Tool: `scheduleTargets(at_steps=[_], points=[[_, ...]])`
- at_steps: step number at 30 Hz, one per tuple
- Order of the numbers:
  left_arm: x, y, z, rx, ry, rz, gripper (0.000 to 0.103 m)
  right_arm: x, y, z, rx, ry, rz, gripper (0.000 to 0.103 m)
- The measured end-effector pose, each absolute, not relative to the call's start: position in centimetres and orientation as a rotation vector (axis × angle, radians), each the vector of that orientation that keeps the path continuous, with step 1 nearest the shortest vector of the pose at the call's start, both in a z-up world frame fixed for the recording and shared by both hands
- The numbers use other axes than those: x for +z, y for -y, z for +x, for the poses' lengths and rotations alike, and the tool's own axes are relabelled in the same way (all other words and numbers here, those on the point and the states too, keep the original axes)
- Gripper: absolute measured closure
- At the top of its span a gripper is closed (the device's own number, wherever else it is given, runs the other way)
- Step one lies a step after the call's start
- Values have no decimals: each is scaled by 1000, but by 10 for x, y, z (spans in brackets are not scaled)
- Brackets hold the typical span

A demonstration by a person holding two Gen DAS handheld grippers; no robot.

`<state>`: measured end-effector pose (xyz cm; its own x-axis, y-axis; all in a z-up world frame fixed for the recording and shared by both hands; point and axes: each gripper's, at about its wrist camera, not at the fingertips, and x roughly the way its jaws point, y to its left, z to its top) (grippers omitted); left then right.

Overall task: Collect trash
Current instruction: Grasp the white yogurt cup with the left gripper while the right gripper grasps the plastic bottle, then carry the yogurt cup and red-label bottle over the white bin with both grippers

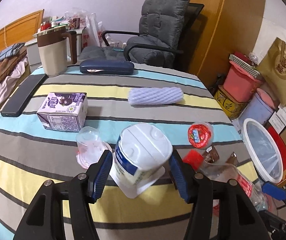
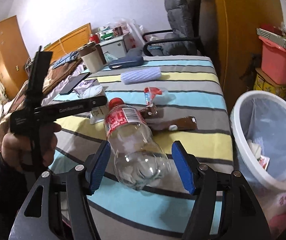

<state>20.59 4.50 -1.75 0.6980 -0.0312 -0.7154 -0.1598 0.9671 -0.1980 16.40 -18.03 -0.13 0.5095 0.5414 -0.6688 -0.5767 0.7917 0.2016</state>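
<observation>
An upturned white yogurt cup (image 1: 143, 152) stands on the striped tablecloth (image 1: 42, 152) between the blue pads of my left gripper (image 1: 140, 170); the jaws are open, close on either side of it. A clear plastic bottle (image 2: 138, 150) with a red label and cap lies between the pads of my open right gripper (image 2: 141, 166), with small gaps on both sides. The white bin (image 2: 235, 120) lined with a clear bag stands just off the table's right edge, with some scraps inside. A hand (image 2: 28, 146) holds the left gripper's black body.
Loose on the table are a clear cup (image 1: 88, 142), a purple carton (image 1: 64, 112), a foam net sleeve (image 1: 156, 96), a red-lidded tub (image 1: 200, 135) and brown wrappers (image 2: 179, 124). At the back stand a phone (image 1: 22, 96), glasses case (image 1: 106, 67), jug (image 1: 52, 56) and grey chair (image 1: 157, 40).
</observation>
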Motion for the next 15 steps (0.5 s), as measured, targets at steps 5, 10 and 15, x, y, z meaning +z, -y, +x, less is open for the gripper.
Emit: scheduleTargets(at_steps=[5,10,15], points=[[-14,-52,196,47,-777,-269,48,-5,176,165,711,-796,-83,38],[-4,-52,169,16,-759,-260,48,-3,171,167,732,-806,-125,38],[0,-49,144,-15,-764,-254,48,-4,157,172,764,-846,-195,38]])
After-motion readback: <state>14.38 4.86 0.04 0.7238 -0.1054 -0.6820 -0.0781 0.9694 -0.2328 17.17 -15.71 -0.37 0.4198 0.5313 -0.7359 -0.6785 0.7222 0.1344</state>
